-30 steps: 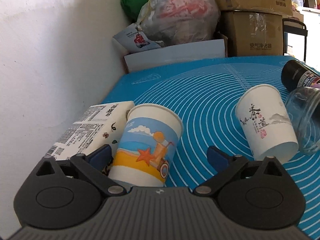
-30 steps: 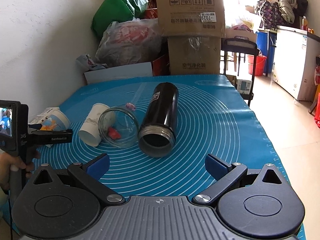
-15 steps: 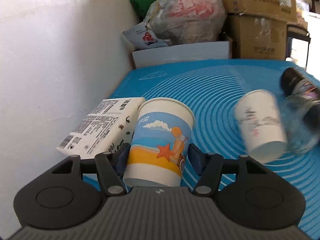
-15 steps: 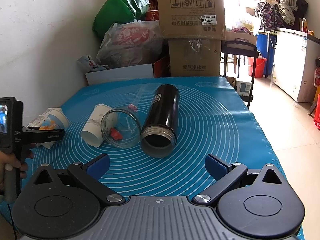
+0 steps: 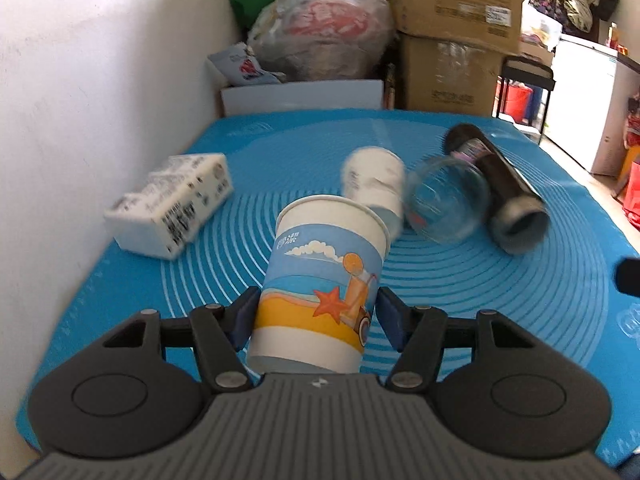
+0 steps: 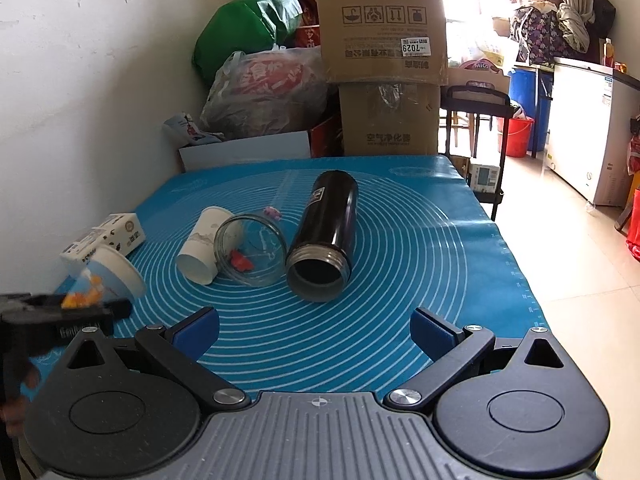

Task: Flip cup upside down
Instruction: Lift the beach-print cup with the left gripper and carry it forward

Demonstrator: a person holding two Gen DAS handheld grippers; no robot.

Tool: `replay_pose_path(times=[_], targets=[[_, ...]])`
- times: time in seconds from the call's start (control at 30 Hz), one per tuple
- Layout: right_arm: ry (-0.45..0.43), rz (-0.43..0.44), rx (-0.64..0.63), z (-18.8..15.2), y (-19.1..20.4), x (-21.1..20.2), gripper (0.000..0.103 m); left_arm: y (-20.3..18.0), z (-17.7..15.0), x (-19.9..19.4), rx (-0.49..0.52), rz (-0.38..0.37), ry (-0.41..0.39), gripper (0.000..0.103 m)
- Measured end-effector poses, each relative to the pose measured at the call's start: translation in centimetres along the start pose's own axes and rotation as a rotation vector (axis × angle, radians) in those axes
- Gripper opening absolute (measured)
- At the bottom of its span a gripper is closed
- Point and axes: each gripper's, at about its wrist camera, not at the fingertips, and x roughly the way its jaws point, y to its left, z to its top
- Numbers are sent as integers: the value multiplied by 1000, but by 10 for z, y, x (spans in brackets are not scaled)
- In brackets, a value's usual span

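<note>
Left tongs [image 5: 316, 316] clamped on lower body of beach-print paper cup [image 5: 320, 292]; cup mouth-up, tilted, raised above blue silicone mat [image 5: 500, 300] on surface. Right tongs [image 6: 314, 330] spread wide, holding nothing, nearer than black steel flask [image 6: 326, 228] lying beyond cup.

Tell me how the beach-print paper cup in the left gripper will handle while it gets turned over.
The paper cup looks thin-walled, so it is probably very light and may dent if the left gripper squeezes harder. The pads grip low on its tapered body, so it might slip as it tilts. It appears empty from the right wrist view, so spilling seems unlikely.
</note>
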Motion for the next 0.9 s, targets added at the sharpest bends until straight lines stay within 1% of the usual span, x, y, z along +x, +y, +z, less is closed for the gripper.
replay_pose_path(times=[0.2, 0.37, 0.5, 0.53, 0.6, 0.63, 0.7, 0.8, 0.83, 0.87, 0.9], targets=[[26, 6, -10, -9, 0, -4, 103, -12, -16, 7, -3, -15, 53, 64], [41, 3, -10, -14, -3, -5, 103, -17, -23, 16, -5, -4, 89, 64], [45, 2, -7, -15, -3, -6, 103, -16, -25, 17, -7, 4, 86, 65], [46, 1, -7, -15, -3, -6, 103, -16, -25, 18, -9, 2, 87, 66], [47, 3, -8, -15, -2, -6, 103, -15, -25, 17, -18, 1, 87, 76], [48, 3, -9, -15, -2, -6, 103, -15, -25, 16, -19, 6, 84, 83], [47, 4, -11, -15, -1, -5, 103, -17, -24, 16, -8, 27, 82, 83], [47, 4, -15, -15, 0, -6, 103, -16, -23, 16, -5, 22, 95, 84], [47, 4, -15, -14, 0, -6, 103, -16, -23, 16, -8, 22, 96, 86], [46, 4, -16, -15, 1, -7, 103, -15, -24, 16, -10, 22, 94, 90], [46, 4, -16, -15, 1, -7, 103, -15, -24, 15, -10, 24, 87, 92]])
